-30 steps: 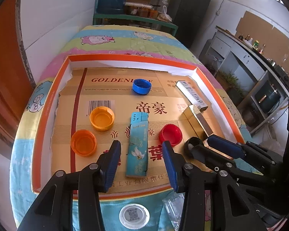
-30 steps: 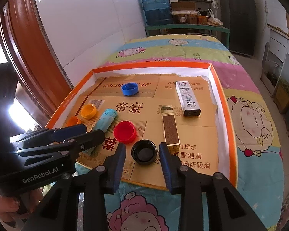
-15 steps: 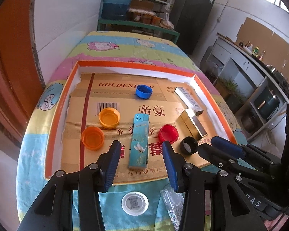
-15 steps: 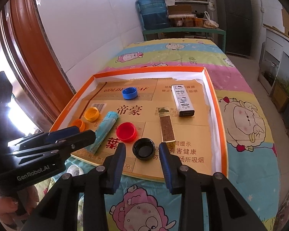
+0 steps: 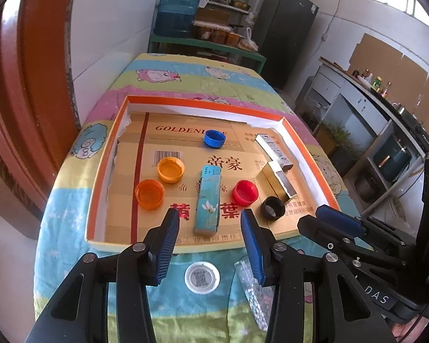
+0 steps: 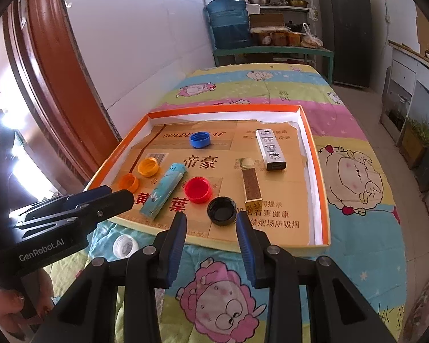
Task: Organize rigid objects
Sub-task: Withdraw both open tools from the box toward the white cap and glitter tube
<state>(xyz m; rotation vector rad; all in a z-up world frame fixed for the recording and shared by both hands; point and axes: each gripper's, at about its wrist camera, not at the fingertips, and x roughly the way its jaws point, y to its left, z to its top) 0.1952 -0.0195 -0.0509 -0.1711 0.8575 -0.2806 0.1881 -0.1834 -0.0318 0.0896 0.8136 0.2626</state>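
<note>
Both tools, left (image 5: 208,243) and right (image 6: 211,234), are backing away spread and empty toward the lower frame, leaving lighter (image 5: 208,200), black cap (image 6: 222,210) and other caps lying unsorted mid-frame in the tray (image 6: 314,154).

The left view's gold box (image 5: 276,178) hides the white lighter's (image 5: 273,150) near end
</note>
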